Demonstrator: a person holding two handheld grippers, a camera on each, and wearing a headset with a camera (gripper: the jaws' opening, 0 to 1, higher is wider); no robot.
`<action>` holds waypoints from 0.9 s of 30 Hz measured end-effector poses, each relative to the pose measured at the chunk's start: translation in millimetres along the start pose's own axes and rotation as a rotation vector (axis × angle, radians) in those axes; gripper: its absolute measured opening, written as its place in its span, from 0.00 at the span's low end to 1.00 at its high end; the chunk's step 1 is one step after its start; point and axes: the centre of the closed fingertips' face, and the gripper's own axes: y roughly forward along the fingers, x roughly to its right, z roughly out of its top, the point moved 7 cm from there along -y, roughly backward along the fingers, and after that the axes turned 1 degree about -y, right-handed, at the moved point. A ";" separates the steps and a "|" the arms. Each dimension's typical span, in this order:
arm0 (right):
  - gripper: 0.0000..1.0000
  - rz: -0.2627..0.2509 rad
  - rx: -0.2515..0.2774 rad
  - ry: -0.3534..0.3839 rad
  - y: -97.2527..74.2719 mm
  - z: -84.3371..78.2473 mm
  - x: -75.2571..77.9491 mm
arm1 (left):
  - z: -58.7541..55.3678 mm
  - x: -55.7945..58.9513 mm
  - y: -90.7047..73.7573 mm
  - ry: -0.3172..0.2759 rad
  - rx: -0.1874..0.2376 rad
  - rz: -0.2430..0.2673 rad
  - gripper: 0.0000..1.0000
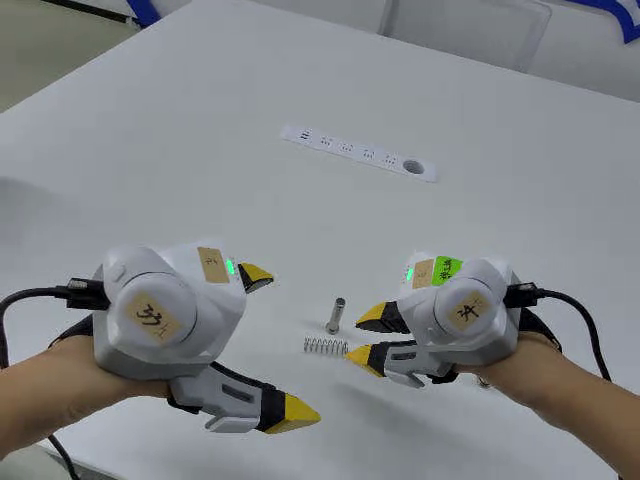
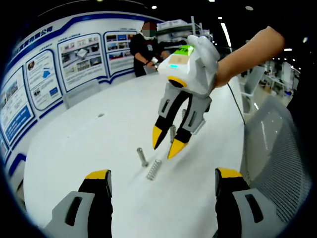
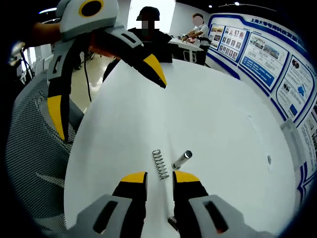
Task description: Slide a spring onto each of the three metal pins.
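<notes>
Forearms (image 1: 560,385) inward, right tool (image 1: 365,336) beside spring (image 1: 325,346).

White table (image 1: 200,120); silver spring (image 1: 325,346); silver pin (image 1: 335,316); dark-dotted white strip (image 1: 360,153).

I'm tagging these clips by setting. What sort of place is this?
Likely a company showroom or lab: display boards line the walls, a white table serves as workbench, and a mesh office chair stands beside it.

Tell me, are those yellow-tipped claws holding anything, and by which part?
Nothing is held: the left gripper and right gripper are both open; the small coiled metal spring lies on the white table beside the short metal pin.
</notes>
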 end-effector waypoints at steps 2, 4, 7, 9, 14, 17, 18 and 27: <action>0.21 0.018 -0.025 -0.028 7.2 -2.2 -0.2 | -2.3 -2.2 -1.9 -0.006 -0.003 0.008 0.88; 0.21 0.031 -0.047 -0.039 13.1 -5.0 0.5 | -4.5 -4.1 -3.4 -0.012 -0.004 0.016 0.88; 0.20 0.041 -0.065 -0.039 18.9 -7.0 2.4 | -7.5 -5.3 -5.2 -0.022 -0.005 0.023 0.88; 0.20 0.048 -0.067 -0.031 20.8 -6.0 3.6 | -10.1 -6.0 -6.1 -0.028 -0.007 0.028 0.87; 0.20 0.064 -0.077 -0.021 27.6 -4.7 5.7 | -15.0 -7.6 -8.0 -0.044 -0.011 0.039 0.87; 0.18 0.067 -0.097 -0.022 32.3 -6.2 7.1 | -16.0 -8.2 -9.3 -0.045 -0.015 0.041 0.87; 0.17 0.067 -0.108 -0.008 33.7 -7.7 7.8 | -16.1 -8.5 -9.9 -0.044 -0.015 0.041 0.87; 0.16 0.101 -0.116 0.023 37.5 -12.7 6.4 | -18.3 -17.4 -16.6 -0.040 -0.028 0.054 0.87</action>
